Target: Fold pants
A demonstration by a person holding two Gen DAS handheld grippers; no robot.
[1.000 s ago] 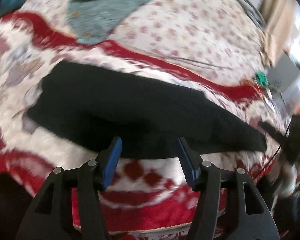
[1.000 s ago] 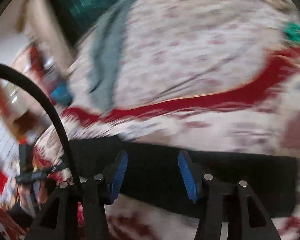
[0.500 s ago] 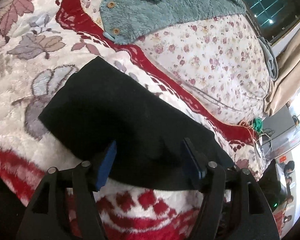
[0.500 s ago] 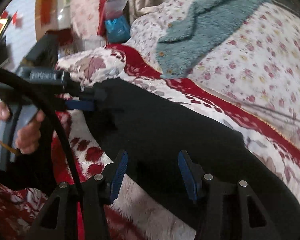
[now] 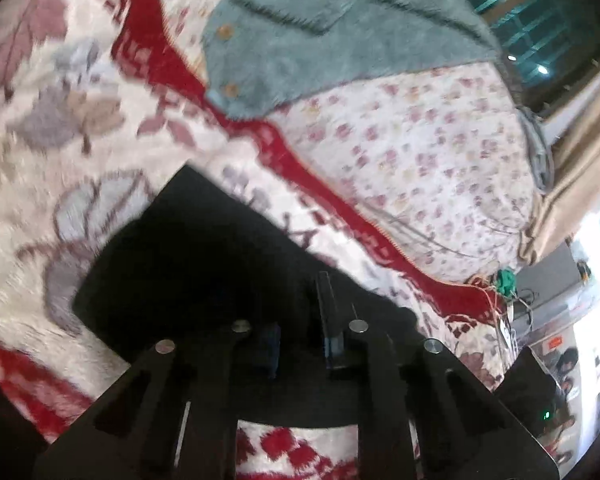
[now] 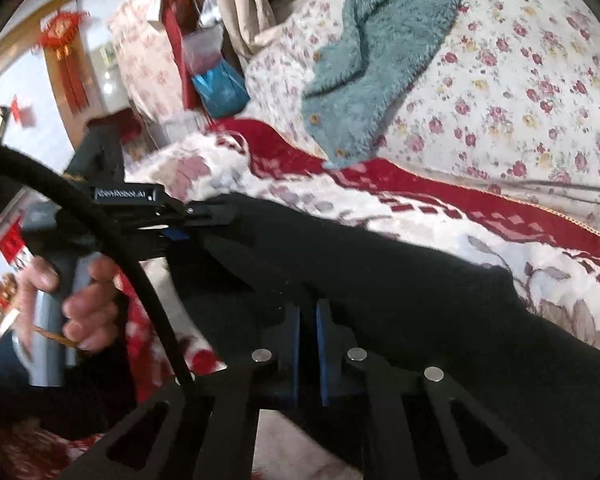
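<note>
The black pants lie folded lengthwise on a red-and-white blanket. They also show in the right wrist view as a long black strip. My left gripper is shut on the near edge of the pants at one end. It also shows in the right wrist view, clamped on the far left end, a hand on its handle. My right gripper is shut on the near edge of the pants, further along.
A teal fleece garment lies on the floral quilt behind the pants; it also shows in the right wrist view. A black cable arcs across the right wrist view. Bedside clutter and a curtain stand at the edges.
Both grippers were open over the pants' near edge. Both have moved in and closed on the cloth.
</note>
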